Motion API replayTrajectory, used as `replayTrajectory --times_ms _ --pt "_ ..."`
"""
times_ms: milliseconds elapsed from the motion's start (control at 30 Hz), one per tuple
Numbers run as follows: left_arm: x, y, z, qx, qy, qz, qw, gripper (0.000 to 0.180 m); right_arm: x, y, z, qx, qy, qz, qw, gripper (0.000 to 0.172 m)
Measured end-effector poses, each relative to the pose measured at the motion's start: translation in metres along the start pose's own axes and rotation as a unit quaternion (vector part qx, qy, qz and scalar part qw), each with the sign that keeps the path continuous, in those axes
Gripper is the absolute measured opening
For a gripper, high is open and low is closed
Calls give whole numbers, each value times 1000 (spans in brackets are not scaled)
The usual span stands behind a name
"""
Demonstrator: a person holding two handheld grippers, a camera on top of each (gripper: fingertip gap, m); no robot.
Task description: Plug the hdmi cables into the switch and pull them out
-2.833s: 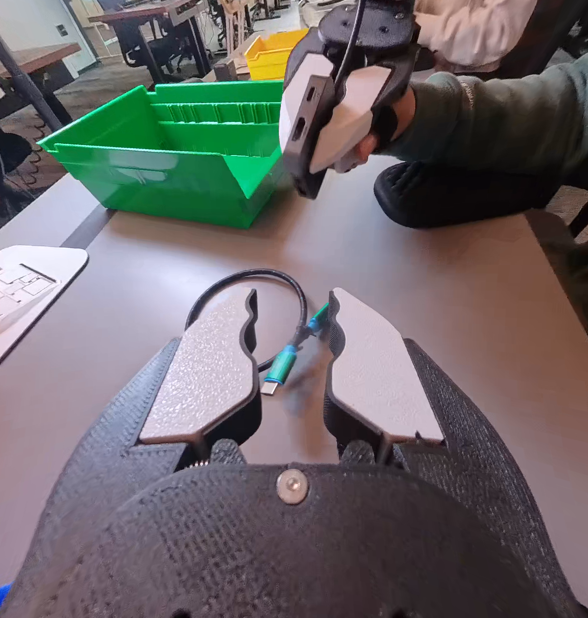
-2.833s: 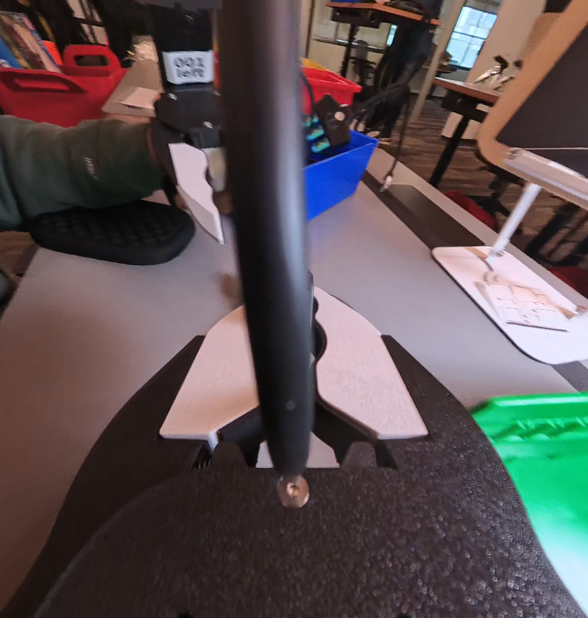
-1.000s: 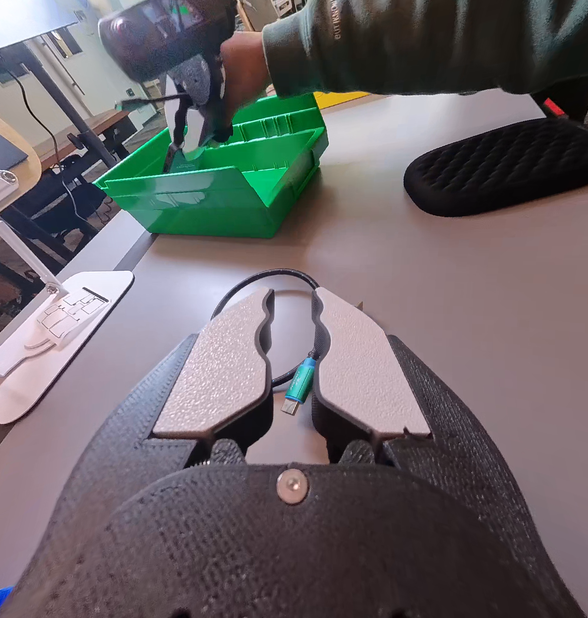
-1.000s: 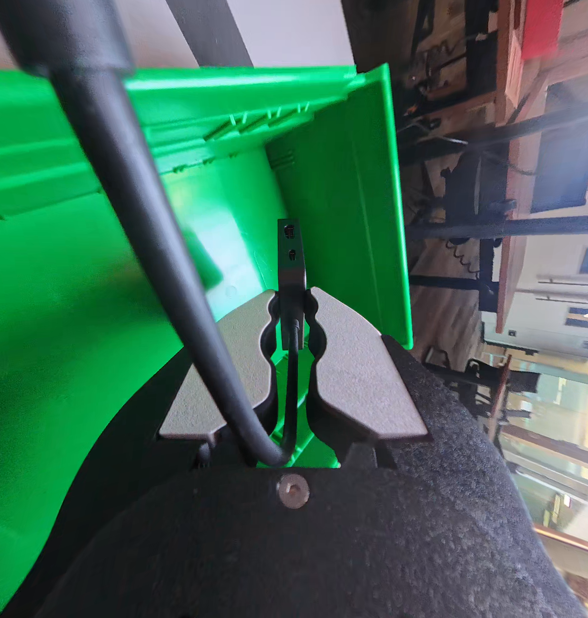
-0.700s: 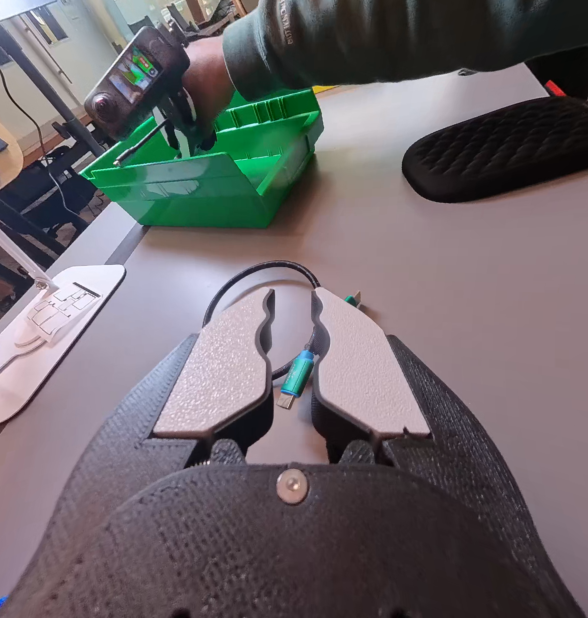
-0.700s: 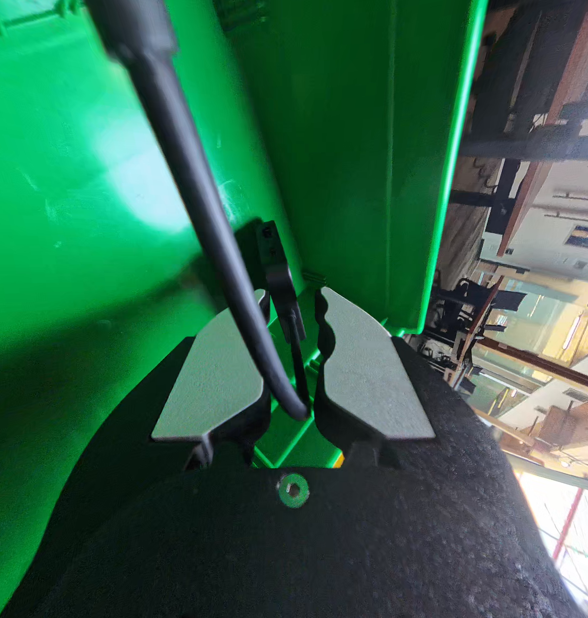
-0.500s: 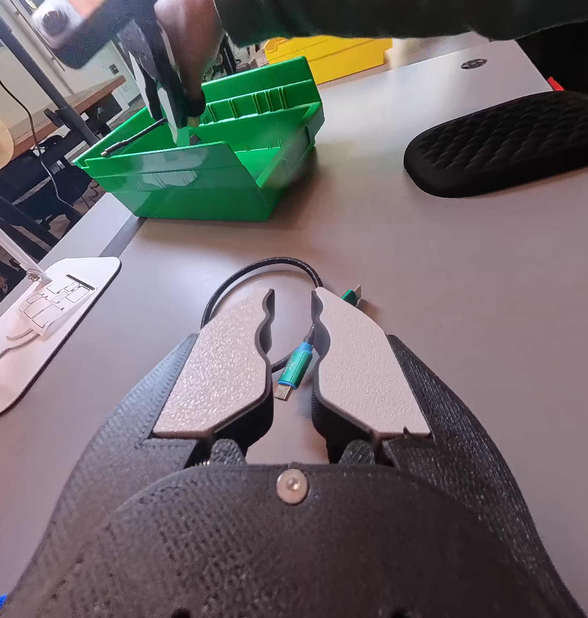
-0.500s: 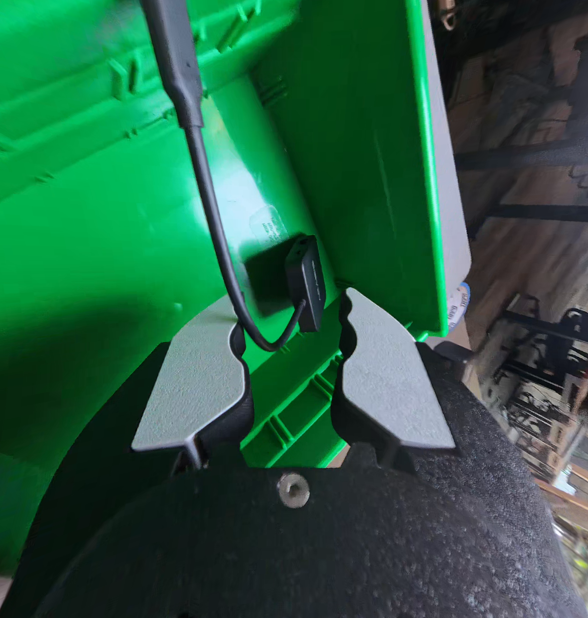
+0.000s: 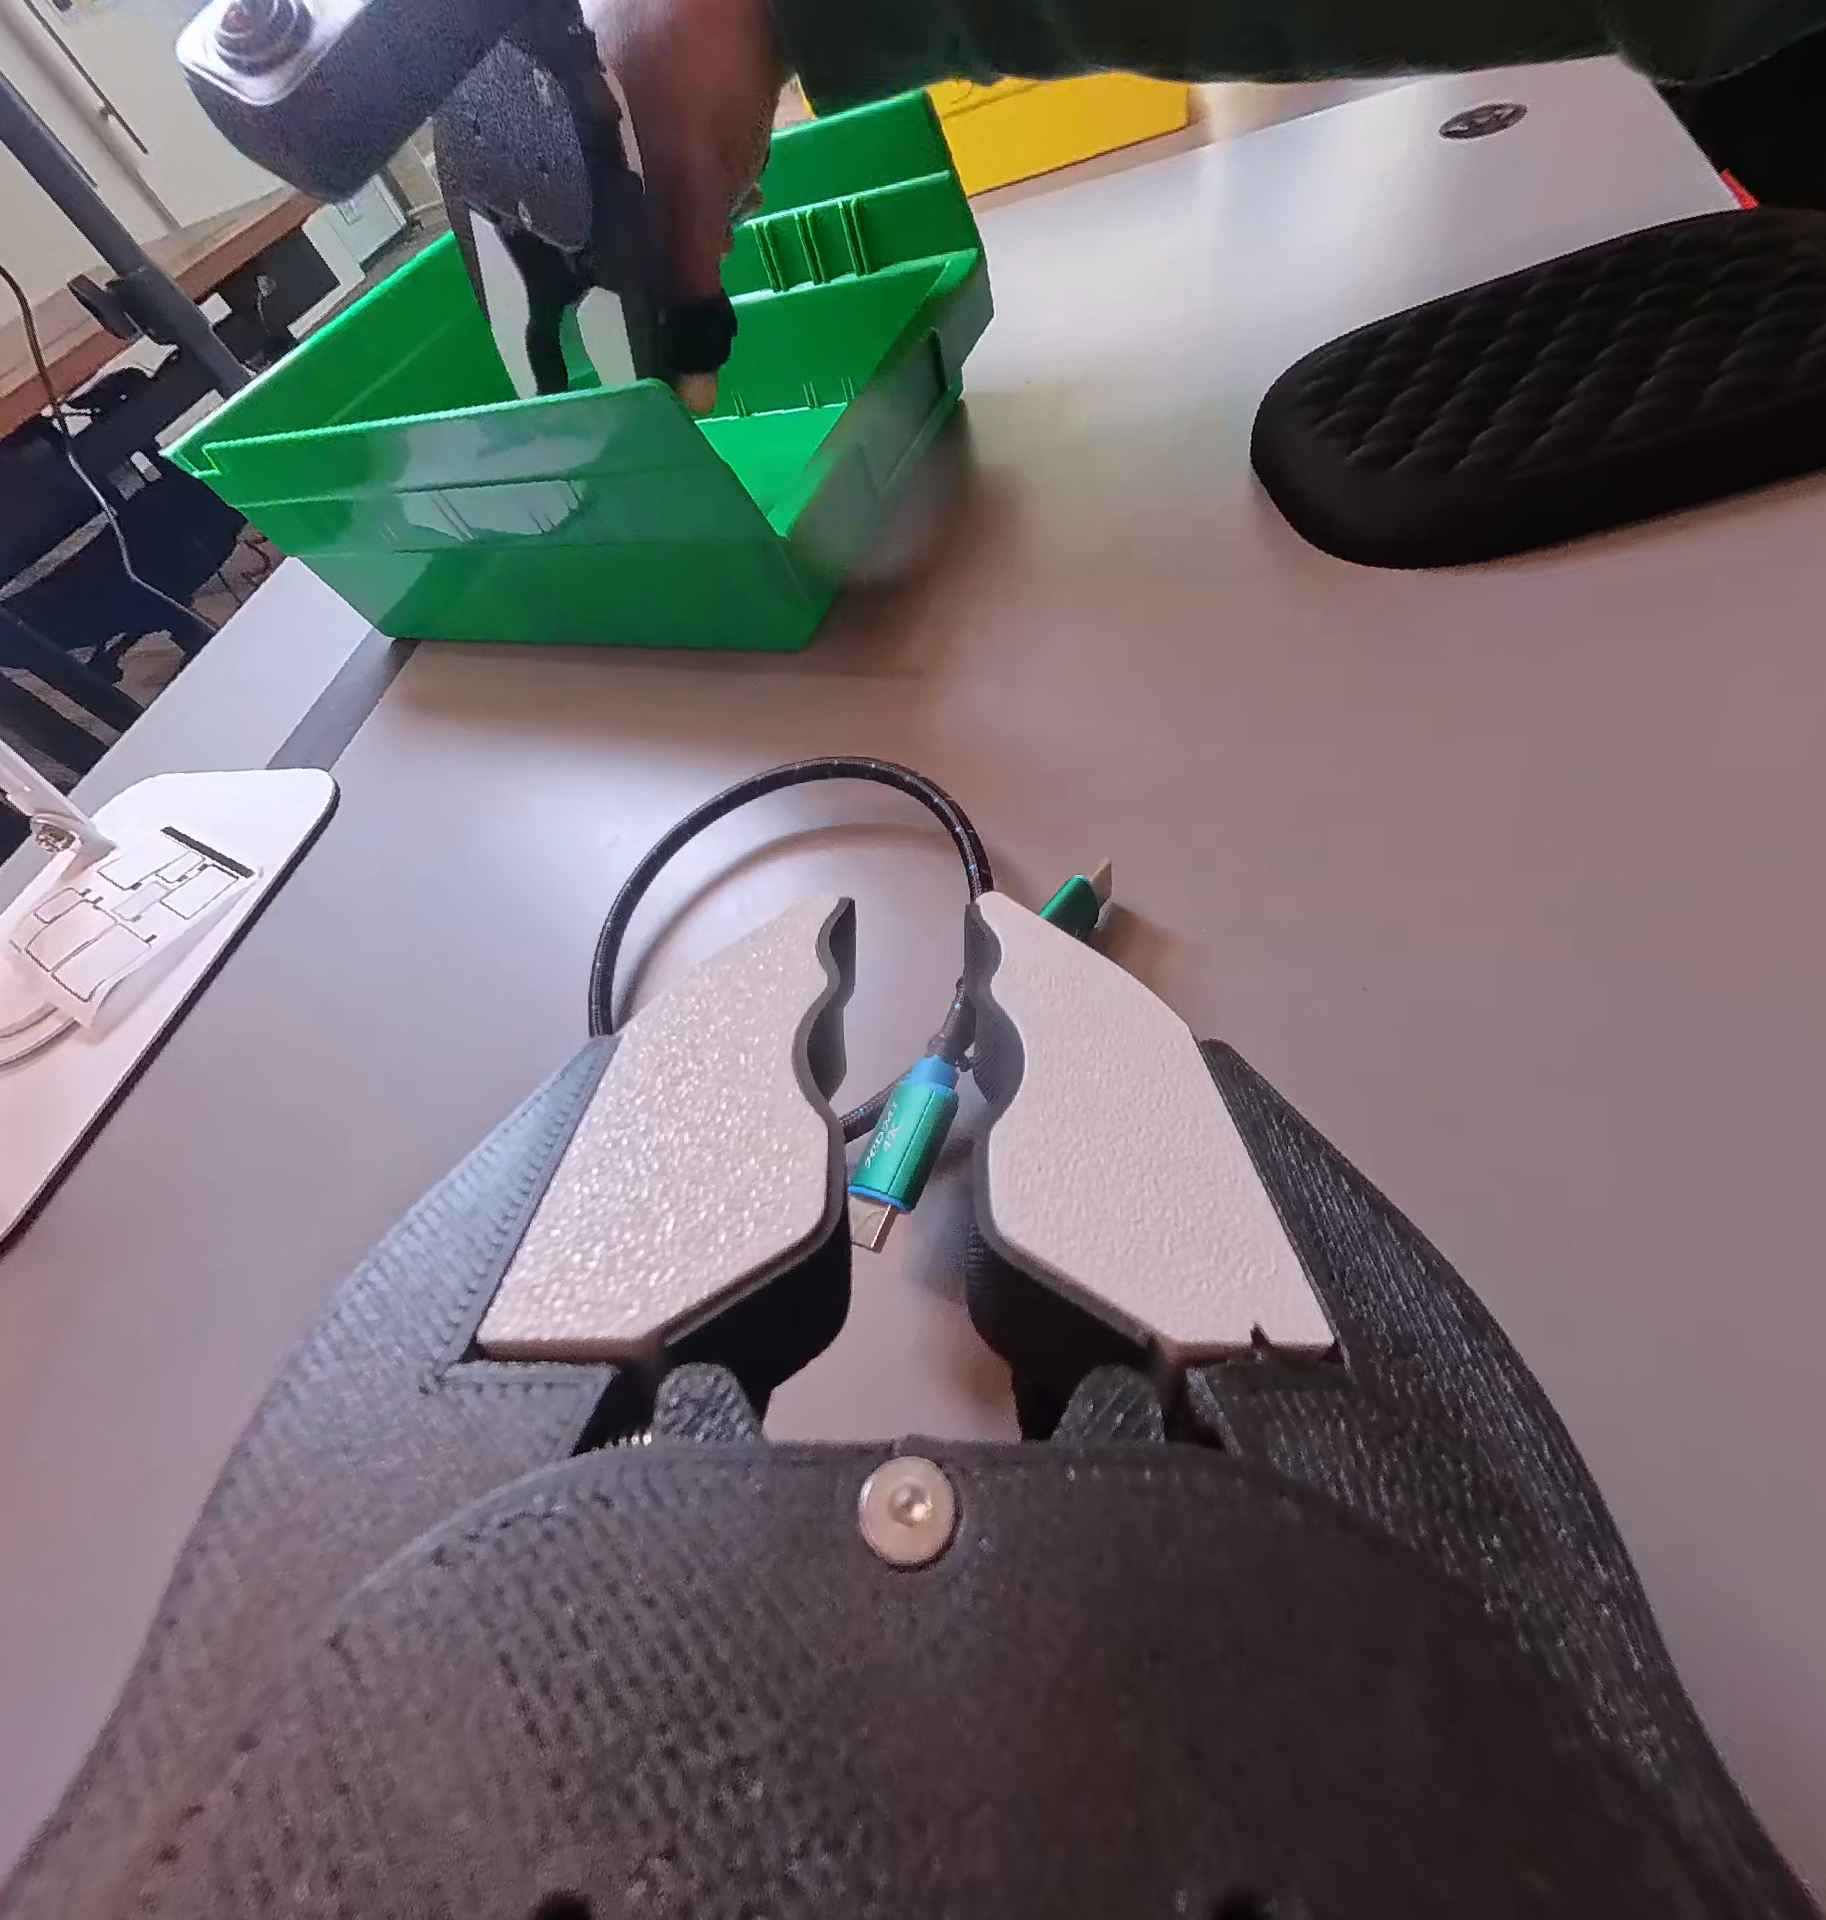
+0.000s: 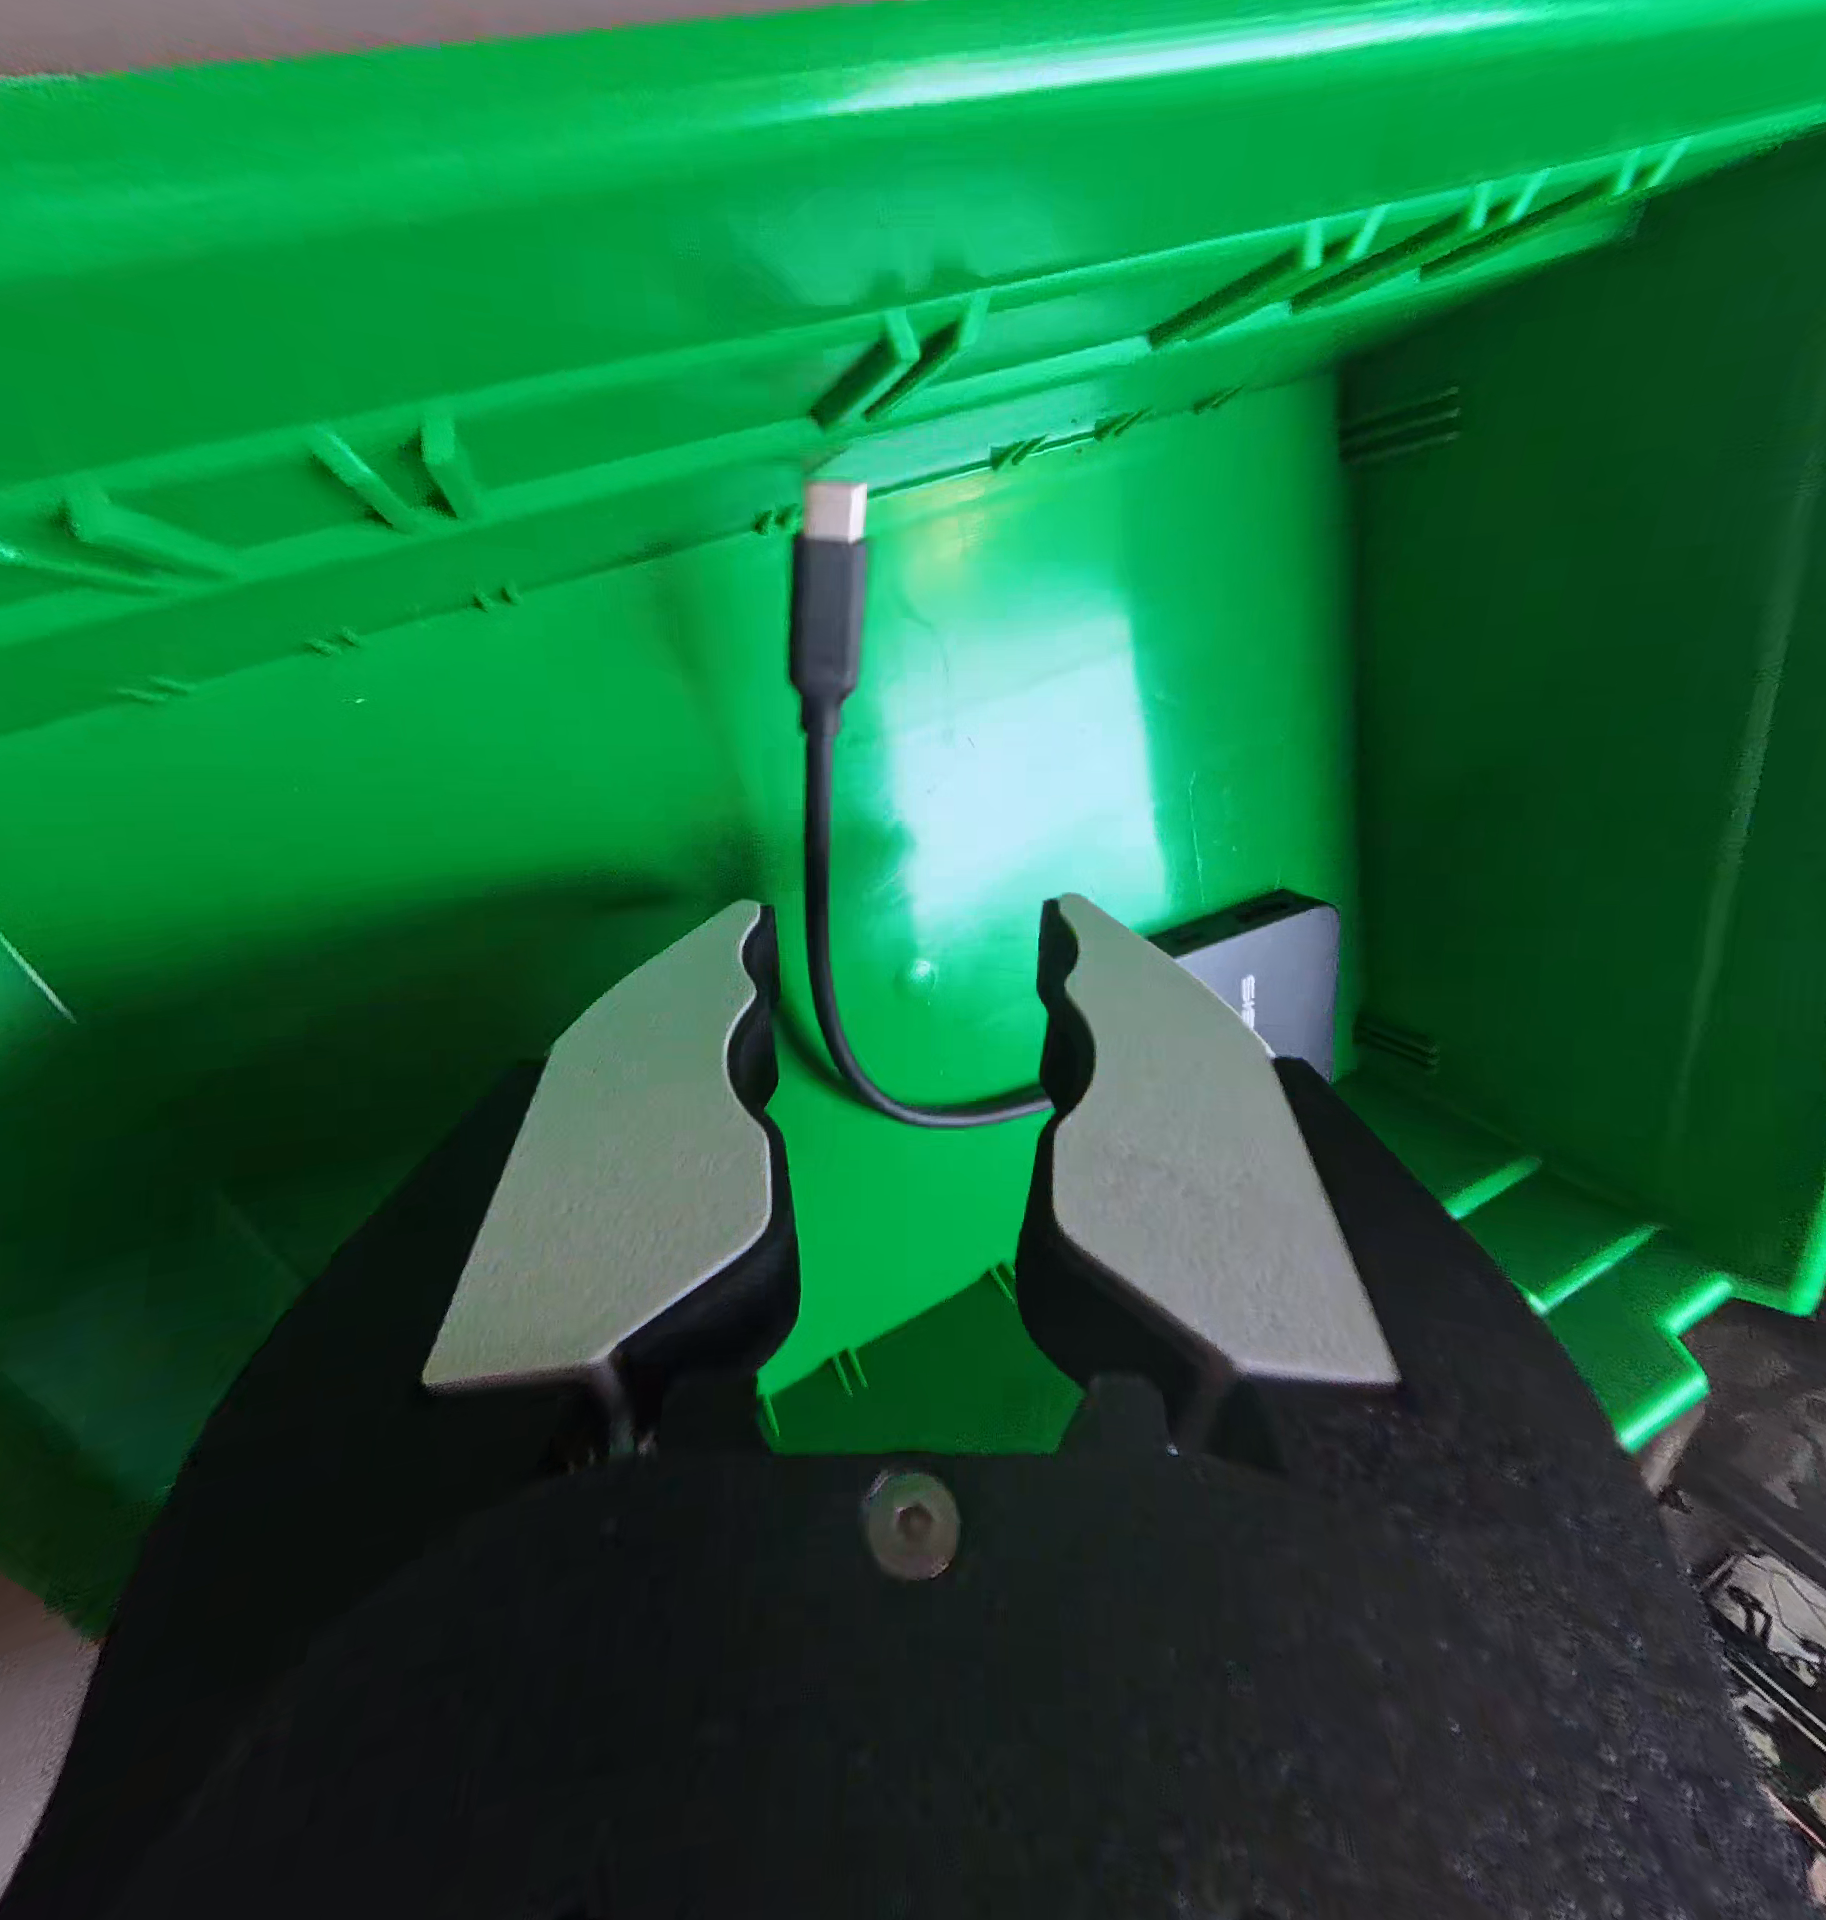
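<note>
My left gripper [image 9: 909,920] hovers low over a short black braided cable [image 9: 784,790] that lies looped on the grey table. The cable's blue-teal plug [image 9: 904,1132] lies between my fingers, close to the right one; no pad presses on it, so the gripper is open. Its other green plug [image 9: 1075,904] sticks out past the right fingertip. My right gripper [image 10: 907,914] is open and empty over the green bin [image 10: 473,312]. A grey adapter box [image 10: 1262,987] with a thin black lead [image 10: 821,883] lies on the bin floor. The right gripper also shows in the left wrist view [image 9: 571,353].
The green bin [image 9: 535,520] stands at the table's far left. A black padded wrist rest [image 9: 1574,384] lies at the far right. A white stand base [image 9: 109,935] sits at the left edge. A yellow bin [image 9: 1075,120] is behind. Spacing between my two grippers at the tips: around 35 cm.
My right gripper carried the grey adapter into the green bin, opened and let it go; it now lies on the bin floor. My left gripper stayed over the braided cable.
</note>
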State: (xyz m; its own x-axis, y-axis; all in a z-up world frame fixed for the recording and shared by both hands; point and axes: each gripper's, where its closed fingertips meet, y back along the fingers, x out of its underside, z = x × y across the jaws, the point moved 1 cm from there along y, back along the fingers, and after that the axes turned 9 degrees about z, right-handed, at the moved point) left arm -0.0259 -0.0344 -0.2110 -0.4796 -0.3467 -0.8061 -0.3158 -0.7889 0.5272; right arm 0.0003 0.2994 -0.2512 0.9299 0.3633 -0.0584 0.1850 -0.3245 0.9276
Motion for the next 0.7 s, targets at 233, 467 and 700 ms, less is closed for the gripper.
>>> replayTrajectory --times_ms 233,467,700 --pt "5 -1 1 3 4 7 1000 19 7 -17 -3 -27 -1 36 999 0" --pt "5 0 2 4 3 7 1000 19 8 -3 -13 -39 -21 -9 999 3" --pt "4 1 3 -1 6 5 1000 19 24 -16 14 -91 -1 49 995 5"
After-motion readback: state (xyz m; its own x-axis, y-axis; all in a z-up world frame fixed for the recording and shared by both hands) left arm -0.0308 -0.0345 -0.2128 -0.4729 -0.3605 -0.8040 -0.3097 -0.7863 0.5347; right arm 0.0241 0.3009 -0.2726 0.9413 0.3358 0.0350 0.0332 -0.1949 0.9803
